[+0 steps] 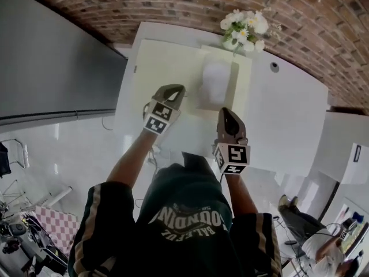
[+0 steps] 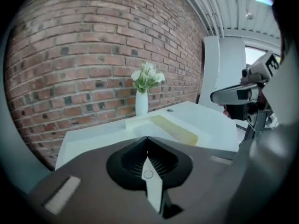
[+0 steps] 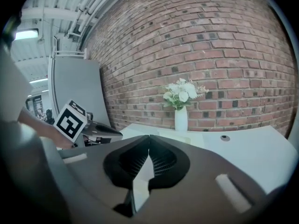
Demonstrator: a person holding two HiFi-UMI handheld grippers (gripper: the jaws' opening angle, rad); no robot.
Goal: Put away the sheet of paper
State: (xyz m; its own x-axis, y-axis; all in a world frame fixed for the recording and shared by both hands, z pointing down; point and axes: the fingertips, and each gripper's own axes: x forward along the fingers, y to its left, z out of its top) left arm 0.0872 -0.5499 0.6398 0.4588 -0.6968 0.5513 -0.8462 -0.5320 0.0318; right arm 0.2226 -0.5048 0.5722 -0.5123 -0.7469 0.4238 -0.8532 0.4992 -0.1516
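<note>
- here the white table [image 1: 288,114] stands against a brick wall [image 1: 173,4], with a grey panel [image 1: 52,68] to the left and a second white table [image 1: 346,149] well apart to the right.
- one vase of white flowers [image 1: 245,27] stands at the far edge of the table, just beyond the open cream box [image 1: 161,74]. one small round hole [image 1: 274,66] lies in the tabletop to the right of it.
- one sheet of paper [image 1: 216,82] lies flat in the right part of the box, near the vase. neither gripper touches it.
- two grippers hang above the near side of the box. the left gripper [image 1: 174,89] has its fingers pressed together at the tips with nothing between them. the right gripper [image 1: 228,114] is the same, closed and empty.
- two marker cubes show, one on each gripper.
- nothing stands between the grippers and the sheet.
- the person's dark green shirt [image 1: 184,224] covers the near edge of the table.
- the sheet's edges fade into the pale box and are hard to trace.
- the clutter in both lower corners of the head view is too small to make out.
</note>
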